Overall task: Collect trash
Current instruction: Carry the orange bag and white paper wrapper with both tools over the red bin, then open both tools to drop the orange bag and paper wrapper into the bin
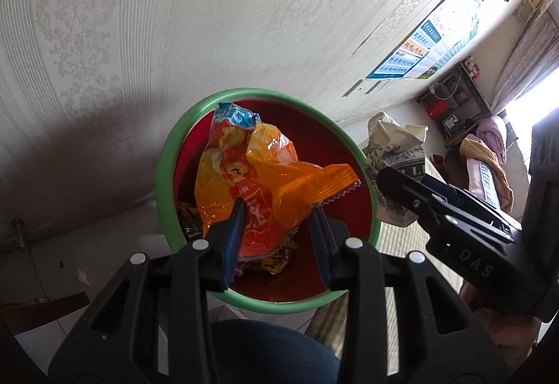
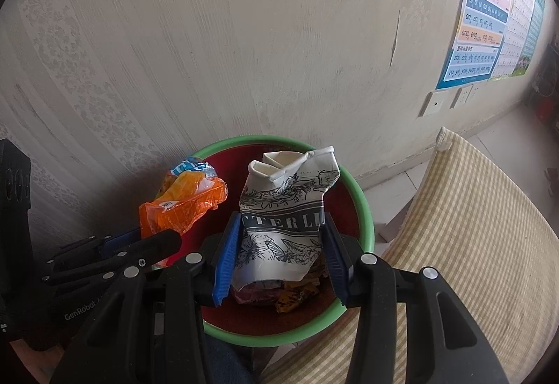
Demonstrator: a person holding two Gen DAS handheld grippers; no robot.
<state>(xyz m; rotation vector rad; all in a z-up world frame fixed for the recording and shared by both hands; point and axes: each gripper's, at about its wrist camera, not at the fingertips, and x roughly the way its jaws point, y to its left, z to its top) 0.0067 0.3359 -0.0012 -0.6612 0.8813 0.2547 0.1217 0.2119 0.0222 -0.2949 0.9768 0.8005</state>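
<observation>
1. Trash bin, lower centre of frame, under both loads, so a release should drop them inside.
2. Left gripper: jaws pinching orange wrapper.
3. Right gripper: jaws pinching crushed paper cup.

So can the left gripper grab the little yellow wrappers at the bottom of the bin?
Probably not right now. The left gripper is shut on the crinkly orange snack bag, which hangs above the small yellow wrappers inside the green-rimmed red bin. It would likely need to drop the bag first.
</observation>
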